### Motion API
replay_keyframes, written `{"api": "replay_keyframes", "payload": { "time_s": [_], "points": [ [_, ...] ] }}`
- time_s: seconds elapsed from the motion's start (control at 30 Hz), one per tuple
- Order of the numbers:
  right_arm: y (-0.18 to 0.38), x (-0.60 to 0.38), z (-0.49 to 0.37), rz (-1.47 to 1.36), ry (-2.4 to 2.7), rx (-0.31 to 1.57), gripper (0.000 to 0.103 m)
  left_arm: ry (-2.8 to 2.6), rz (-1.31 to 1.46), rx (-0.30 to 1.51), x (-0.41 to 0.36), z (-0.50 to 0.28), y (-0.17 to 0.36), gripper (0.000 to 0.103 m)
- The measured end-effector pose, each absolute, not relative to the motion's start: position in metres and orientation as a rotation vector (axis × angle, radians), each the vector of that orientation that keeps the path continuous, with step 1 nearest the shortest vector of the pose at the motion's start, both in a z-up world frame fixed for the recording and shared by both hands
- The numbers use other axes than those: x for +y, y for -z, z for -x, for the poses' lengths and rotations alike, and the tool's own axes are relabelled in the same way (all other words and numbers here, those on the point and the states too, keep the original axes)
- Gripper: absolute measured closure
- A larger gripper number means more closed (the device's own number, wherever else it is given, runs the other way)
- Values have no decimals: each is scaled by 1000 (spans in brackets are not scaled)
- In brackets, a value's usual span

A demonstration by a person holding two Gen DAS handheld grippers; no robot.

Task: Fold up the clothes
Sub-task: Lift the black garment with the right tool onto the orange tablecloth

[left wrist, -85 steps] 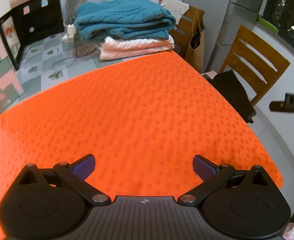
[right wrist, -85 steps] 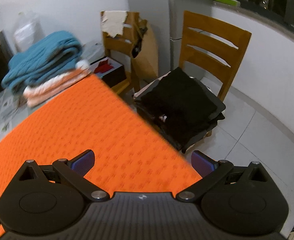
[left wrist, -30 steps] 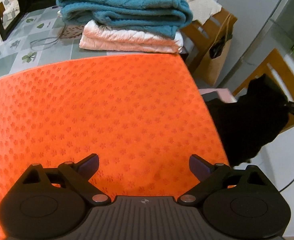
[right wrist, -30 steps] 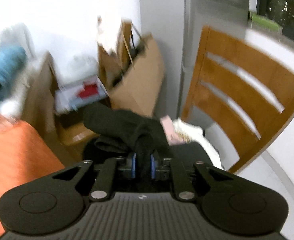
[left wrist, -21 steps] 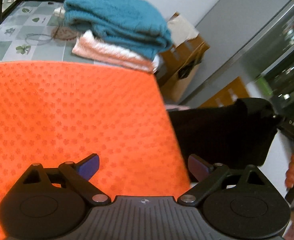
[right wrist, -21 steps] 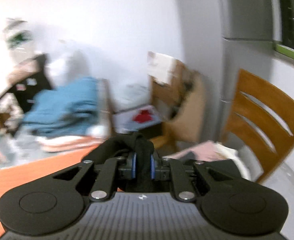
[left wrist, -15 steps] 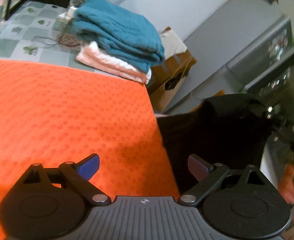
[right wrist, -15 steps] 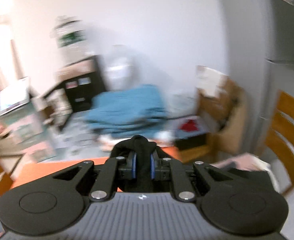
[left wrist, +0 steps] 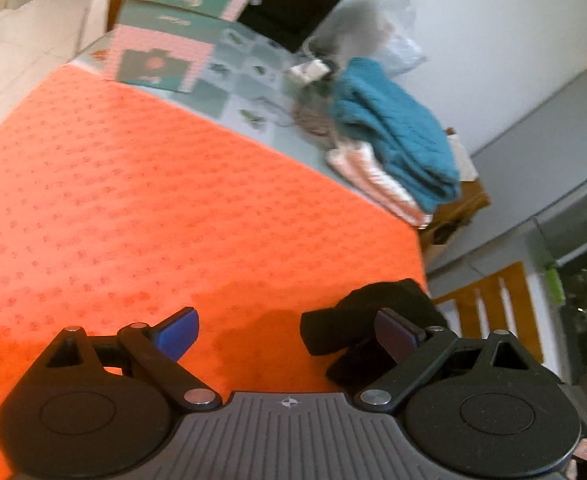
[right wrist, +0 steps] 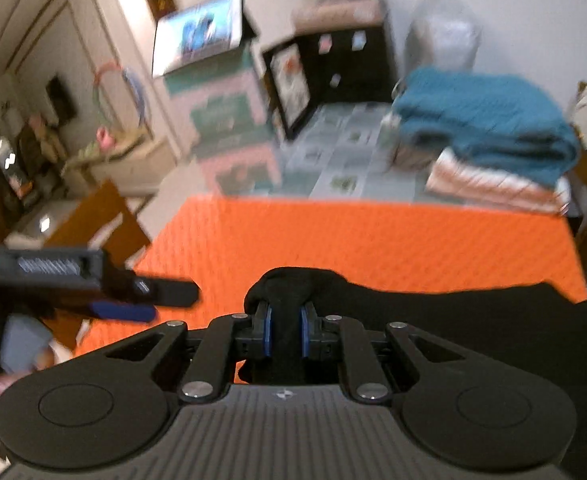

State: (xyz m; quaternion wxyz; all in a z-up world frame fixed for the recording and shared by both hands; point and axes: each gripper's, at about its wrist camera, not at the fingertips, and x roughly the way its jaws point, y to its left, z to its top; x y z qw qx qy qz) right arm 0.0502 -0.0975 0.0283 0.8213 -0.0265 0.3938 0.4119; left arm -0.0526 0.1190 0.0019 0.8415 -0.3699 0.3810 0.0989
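1. Since the earlier frame, the black garment (right wrist: 433,312) has come from the chair to the near edge of the orange mat (right wrist: 353,236), bunched between the clenched pads of the right gripper (right wrist: 285,336).
2. Left gripper (left wrist: 289,330) hangs released, empty, just beside it.
3. Best is to lay it flat mid-mat, well apart from the folded pile (right wrist: 489,140).
4. Then pull each edge straight.

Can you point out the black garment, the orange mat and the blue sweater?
black garment (right wrist: 473,320): right wrist view, its spread body.
orange mat (left wrist: 153,200): left wrist view, bare middle.
blue sweater (right wrist: 489,120): right wrist view, top fold.
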Motion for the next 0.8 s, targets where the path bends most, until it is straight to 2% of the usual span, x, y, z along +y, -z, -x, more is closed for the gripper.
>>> {"api": "replay_keyframes", "payload": {
  "time_s": [0.13,0.27,0.33,0.37,0.63,0.8],
  "points": [
    [-1,-85,-49,92,-901,938,82,-233,761,832,122,58,7,8],
    [9,-85,-50,108,-944,1013,72,-225,726,867,118,51,16,8],
    [5,-90,-51,93,-961,1022,56,-212,710,883,116,47,20,8],
    [3,-95,-52,87,-960,1021,54,-205,703,893,115,43,23,8],
    [19,-151,-86,75,-745,1050,52,-146,638,979,101,11,52,9],
    [44,-195,-114,90,-580,1069,47,-118,611,1021,91,-8,68,20]
  ]
}}
